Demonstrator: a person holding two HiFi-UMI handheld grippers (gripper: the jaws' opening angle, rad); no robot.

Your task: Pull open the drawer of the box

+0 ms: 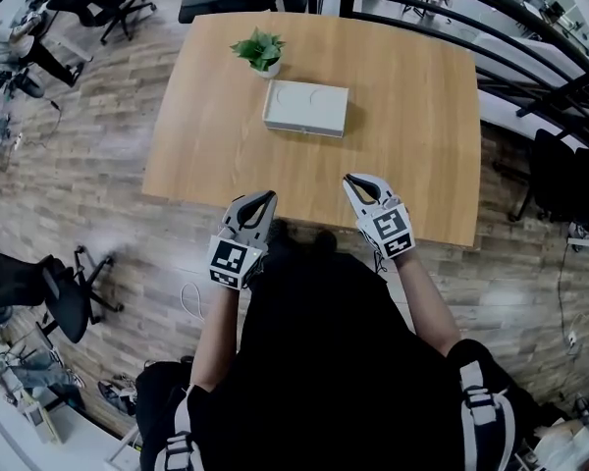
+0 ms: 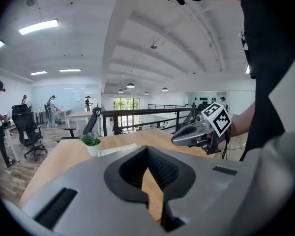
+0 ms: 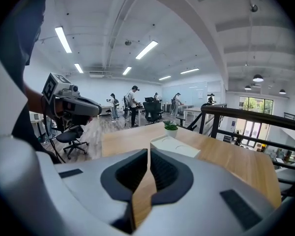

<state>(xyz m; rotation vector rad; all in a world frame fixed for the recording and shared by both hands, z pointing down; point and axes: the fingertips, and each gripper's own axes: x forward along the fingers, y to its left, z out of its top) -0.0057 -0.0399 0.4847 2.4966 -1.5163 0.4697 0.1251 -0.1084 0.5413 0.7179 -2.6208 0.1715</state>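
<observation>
While both grippers are held at the near edge of the wooden table (image 1: 412, 116), the white box (image 1: 306, 108) is seen lying flat on the tabletop in the upper middle of the head view, well apart from either tool. One long side of the box is turned towards the person, and its drawer cannot be told apart from the rest of its outline. A small potted plant (image 1: 260, 51) in a white pot is set just beyond the box's upper left corner.

The left gripper (image 1: 265, 196) is held just left of centre in the lower half of the frame, its tip at the table's edge. Its jaws are seen closed together at the tips in the left gripper view, with nothing between them but bare wood. The right gripper (image 1: 351, 179) is held just right of centre, its tip over the tabletop. Its jaws are likewise pressed together and empty in the right gripper view, where the box is framed above them with the plant behind it.

A black top is worn by the person, whose forearms are bare. Black office chairs (image 1: 39, 292) are placed on the plank floor at the lower left.
</observation>
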